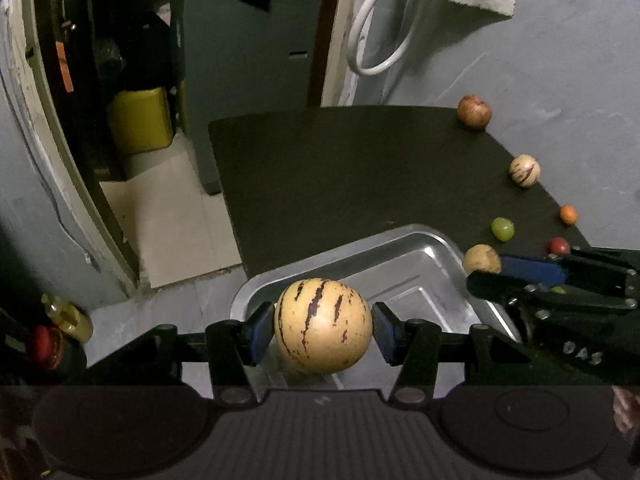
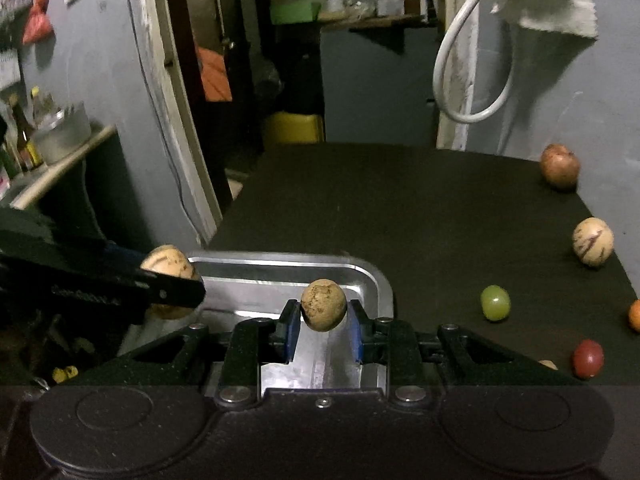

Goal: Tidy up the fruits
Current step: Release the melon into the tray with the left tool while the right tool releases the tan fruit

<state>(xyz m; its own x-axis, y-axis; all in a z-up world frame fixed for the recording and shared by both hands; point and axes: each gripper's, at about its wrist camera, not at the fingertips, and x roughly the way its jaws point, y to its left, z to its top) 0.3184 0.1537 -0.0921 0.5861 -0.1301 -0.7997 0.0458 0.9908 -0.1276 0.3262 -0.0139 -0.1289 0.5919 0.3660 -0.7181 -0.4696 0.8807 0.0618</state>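
Note:
My left gripper (image 1: 323,330) is shut on a cream melon with dark purple stripes (image 1: 323,326), held above the near left corner of a metal tray (image 1: 416,248). My right gripper (image 2: 323,314) is shut on a small rough brown fruit (image 2: 323,304), held above the same tray (image 2: 280,270). In the left wrist view the right gripper (image 1: 484,276) comes in from the right with the brown fruit (image 1: 482,259). In the right wrist view the left gripper (image 2: 176,280) comes in from the left with the striped melon (image 2: 168,262).
On the dark table (image 2: 400,208) lie a reddish-brown fruit (image 2: 559,166), a second striped melon (image 2: 593,241), a green grape-like fruit (image 2: 495,303), a red one (image 2: 587,358) and an orange one (image 2: 635,314). The wall runs along the right. A white cable loop (image 2: 472,68) hangs behind.

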